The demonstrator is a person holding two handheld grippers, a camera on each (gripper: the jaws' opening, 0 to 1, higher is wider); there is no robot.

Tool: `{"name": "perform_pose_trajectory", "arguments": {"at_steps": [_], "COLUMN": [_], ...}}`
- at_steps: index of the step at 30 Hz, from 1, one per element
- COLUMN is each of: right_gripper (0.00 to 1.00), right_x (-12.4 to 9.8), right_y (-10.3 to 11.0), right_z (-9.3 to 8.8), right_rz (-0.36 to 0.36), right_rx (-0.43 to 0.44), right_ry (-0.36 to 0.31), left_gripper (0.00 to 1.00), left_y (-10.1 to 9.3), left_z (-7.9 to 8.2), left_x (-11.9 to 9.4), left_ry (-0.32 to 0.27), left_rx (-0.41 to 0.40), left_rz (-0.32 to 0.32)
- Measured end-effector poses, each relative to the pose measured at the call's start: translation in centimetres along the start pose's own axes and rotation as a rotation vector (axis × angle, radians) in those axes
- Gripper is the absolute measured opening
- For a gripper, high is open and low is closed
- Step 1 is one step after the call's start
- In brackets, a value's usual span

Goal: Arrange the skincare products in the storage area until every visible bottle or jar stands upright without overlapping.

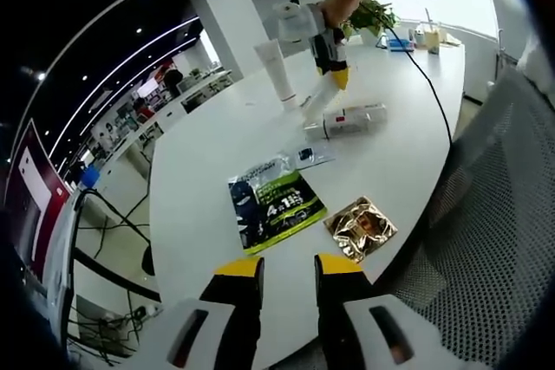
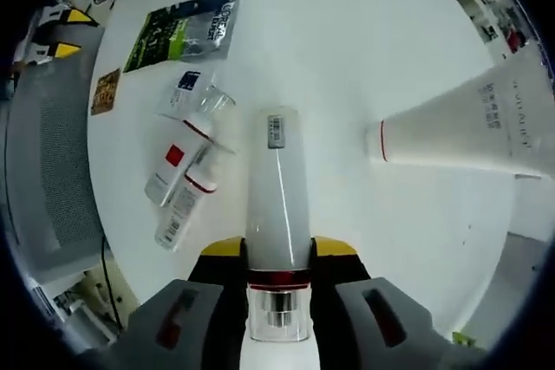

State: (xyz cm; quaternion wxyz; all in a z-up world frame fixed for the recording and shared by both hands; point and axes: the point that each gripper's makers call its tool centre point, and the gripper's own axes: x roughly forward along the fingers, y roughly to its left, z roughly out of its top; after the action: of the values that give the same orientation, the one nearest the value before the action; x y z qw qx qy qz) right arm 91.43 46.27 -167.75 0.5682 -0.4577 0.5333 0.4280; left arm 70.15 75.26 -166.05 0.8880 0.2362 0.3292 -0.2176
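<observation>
My right gripper (image 2: 278, 249) is shut on a white bottle (image 2: 277, 188) with a red ring near its cap, held lengthwise over the white table (image 2: 347, 49). The left gripper view shows a hand holding this gripper (image 1: 336, 78), with the bottle (image 1: 317, 106) slanting down to the table. Two more white bottles (image 2: 180, 184) with red labels lie side by side; they show in the other view as well (image 1: 345, 120). A white tube (image 2: 460, 136) stands on its cap (image 1: 277, 71). My left gripper (image 1: 288, 268) is open over the near table edge, with nothing between its jaws.
A green-and-black sachet (image 1: 276, 201), a gold sachet (image 1: 360, 227) and a small clear packet (image 1: 308, 155) lie flat on the table. A mesh chair (image 1: 486, 214) stands at the table's side. A black cable (image 1: 429, 84) runs past a plant (image 1: 373, 15) at the far end.
</observation>
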Motion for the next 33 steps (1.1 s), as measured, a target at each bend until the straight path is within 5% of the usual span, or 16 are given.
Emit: {"name": "perform_pose_trajectory", "arguments": {"at_steps": [16, 33], "right_gripper": [0.23, 0.23], "right_x": [-2.2, -3.5], "right_y": [-0.5, -0.1], "right_z": [-2.6, -9.4], "right_rz": [0.034, 0.033], "right_rx": [-0.069, -0.158], "right_ry": [0.163, 0.398], "left_gripper": [0.24, 0.24], "left_y": [0.2, -0.1], "left_z": [0.1, 0.2], "left_x": [-0.1, -0.1], "left_ry": [-0.010, -0.014], "left_rx": [0.002, 0.010], "left_rz": [0.011, -0.003]}}
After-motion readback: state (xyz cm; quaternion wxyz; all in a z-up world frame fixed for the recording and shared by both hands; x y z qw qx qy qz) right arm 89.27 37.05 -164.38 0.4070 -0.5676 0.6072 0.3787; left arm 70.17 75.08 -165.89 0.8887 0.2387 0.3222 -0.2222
